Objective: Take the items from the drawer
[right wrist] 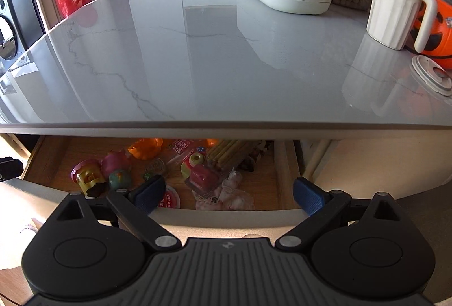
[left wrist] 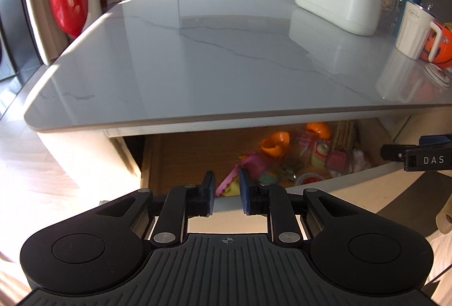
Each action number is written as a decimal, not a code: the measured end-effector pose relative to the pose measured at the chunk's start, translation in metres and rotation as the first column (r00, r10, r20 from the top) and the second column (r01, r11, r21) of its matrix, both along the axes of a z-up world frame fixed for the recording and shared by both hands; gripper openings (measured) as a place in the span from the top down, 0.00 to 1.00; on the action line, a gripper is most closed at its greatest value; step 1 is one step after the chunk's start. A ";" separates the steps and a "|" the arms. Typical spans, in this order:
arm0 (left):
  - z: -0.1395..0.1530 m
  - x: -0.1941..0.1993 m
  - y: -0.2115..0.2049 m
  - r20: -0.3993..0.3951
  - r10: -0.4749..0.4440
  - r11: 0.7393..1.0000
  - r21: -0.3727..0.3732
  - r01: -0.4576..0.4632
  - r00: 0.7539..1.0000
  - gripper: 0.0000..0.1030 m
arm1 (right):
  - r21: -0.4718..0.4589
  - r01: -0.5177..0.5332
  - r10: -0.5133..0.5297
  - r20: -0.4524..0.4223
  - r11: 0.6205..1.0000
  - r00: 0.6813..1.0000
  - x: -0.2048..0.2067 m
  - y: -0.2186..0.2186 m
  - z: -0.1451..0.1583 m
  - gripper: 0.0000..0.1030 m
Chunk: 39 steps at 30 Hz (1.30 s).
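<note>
Drawer (right wrist: 53,162) is pulled out under the table (right wrist: 214,57), with toys (right wrist: 93,176) on the left and snack packs (right wrist: 203,176) mid-right. Left claw (left wrist: 226,190) hangs over the drawer's near edge, its jaws a narrow gap apart and holding nothing. Right claw (right wrist: 228,193) is spread wide, empty, over the drawer front. Mug (right wrist: 395,9) sits far right on the table.

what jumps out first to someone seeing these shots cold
The open drawer under the marble tabletop, crammed with bright toys and snack packets. Next, the red bin at far left, and the white jug with the orange pumpkin bucket behind it at right.
</note>
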<state>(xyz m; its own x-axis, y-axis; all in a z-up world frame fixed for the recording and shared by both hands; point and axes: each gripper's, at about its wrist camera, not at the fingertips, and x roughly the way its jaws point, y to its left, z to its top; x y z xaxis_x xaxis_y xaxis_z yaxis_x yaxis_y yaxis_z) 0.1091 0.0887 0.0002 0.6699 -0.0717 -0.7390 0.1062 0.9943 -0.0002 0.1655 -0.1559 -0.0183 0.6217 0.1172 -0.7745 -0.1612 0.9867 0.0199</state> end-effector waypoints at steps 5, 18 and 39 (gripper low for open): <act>0.002 -0.019 0.006 -0.056 -0.023 0.999 -0.032 0.021 0.998 0.80 | -0.009 0.022 -0.022 0.025 1.000 0.999 -0.032 -0.002 -0.002 0.05; -0.006 -0.050 -0.008 -0.203 -0.108 0.993 0.035 0.117 0.973 0.85 | -0.065 0.071 -0.070 0.017 0.995 0.997 -0.060 0.001 -0.006 0.02; -0.002 -0.002 -0.024 -0.186 -0.319 0.940 0.065 0.336 0.929 0.84 | 0.021 -0.018 0.019 -0.078 1.000 0.997 -0.054 -0.014 -0.004 0.02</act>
